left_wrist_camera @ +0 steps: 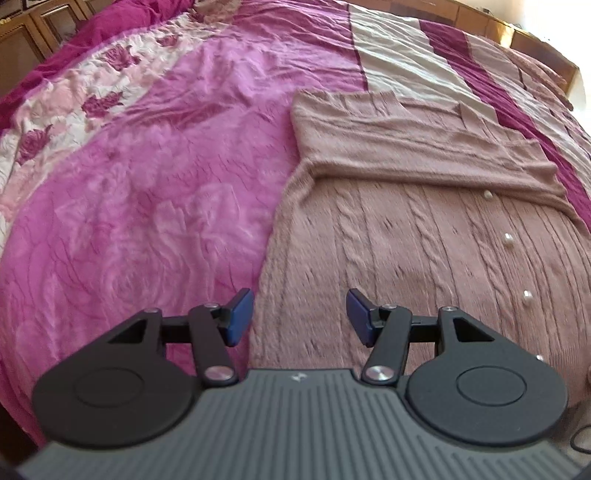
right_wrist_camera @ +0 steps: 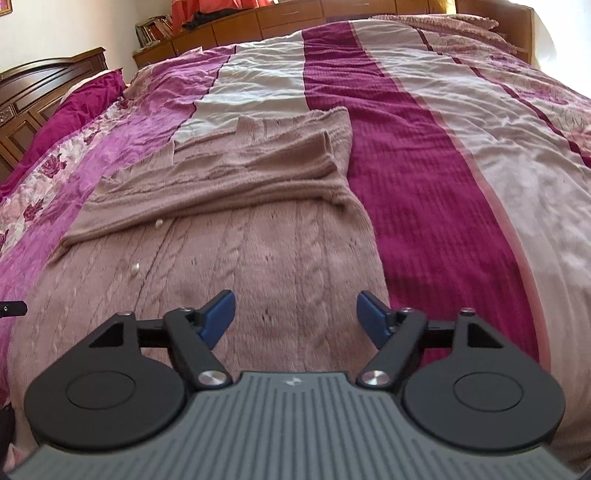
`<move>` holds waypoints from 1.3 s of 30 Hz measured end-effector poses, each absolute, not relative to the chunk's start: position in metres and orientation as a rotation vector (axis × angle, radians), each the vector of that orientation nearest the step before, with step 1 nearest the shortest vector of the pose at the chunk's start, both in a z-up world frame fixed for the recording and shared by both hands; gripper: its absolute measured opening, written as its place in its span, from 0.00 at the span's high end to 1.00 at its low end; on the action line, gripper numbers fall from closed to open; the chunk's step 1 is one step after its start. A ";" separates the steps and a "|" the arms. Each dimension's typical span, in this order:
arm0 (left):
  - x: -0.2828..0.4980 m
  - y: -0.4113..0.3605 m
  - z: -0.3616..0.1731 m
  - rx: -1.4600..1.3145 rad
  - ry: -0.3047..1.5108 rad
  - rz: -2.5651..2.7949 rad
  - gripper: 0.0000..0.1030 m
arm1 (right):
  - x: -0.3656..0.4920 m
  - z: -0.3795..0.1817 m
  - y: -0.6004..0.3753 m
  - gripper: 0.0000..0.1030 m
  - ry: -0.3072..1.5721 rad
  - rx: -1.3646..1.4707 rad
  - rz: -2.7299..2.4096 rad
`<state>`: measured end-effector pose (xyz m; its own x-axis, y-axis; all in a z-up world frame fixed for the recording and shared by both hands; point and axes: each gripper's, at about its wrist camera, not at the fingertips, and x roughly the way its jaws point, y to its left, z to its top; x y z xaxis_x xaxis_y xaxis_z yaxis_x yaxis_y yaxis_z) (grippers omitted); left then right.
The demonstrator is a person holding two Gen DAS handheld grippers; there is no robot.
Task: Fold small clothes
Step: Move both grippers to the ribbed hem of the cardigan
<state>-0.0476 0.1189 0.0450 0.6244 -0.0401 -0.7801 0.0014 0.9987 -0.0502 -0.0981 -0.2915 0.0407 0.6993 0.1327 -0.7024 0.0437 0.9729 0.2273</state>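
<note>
— Where's the cardigan?
— The pink cable-knit cardigan (left_wrist_camera: 424, 236) lies flat on the bedspread (left_wrist_camera: 129, 192), sleeves folded across its chest, pearl buttons (left_wrist_camera: 508, 236) showing.
— And your grippers?
— My left gripper (left_wrist_camera: 300, 317) and right gripper (right_wrist_camera: 297, 317) hover above its hem, jaws apart, empty.

Sunlit bedrm: bed w/ pink-magenta striped bedspread (right_wrist_camera: 424, 155), wooden cabinets (right_wrist_camera: 295, 18) behind, white wall (right_wrist_camera: 74, 26).
</note>
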 end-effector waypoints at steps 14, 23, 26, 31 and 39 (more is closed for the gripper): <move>-0.063 0.114 0.033 0.002 0.928 -0.031 0.35 | -0.124 0.038 -0.288 0.21 0.861 0.137 0.005; -0.071 0.127 0.025 -0.028 0.962 -0.011 0.35 | -0.125 0.027 -0.296 0.21 0.912 0.127 -0.046; -0.073 0.127 0.024 -0.048 0.976 -0.035 0.35 | -0.125 0.025 -0.295 0.18 0.917 0.115 -0.032; -0.075 0.127 0.020 -0.134 1.012 -0.096 0.33 | -0.125 0.021 -0.297 0.14 0.932 0.105 -0.029; -0.075 0.117 0.014 -0.089 1.003 -0.104 0.32 | -0.124 0.014 -0.299 0.12 0.922 0.117 -0.001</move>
<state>-0.0750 0.1170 0.0144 0.5339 -0.1278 -0.8358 0.0462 0.9914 -0.1221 -0.1235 -0.2993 0.0141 0.6044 0.0495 -0.7951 0.0509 0.9936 0.1006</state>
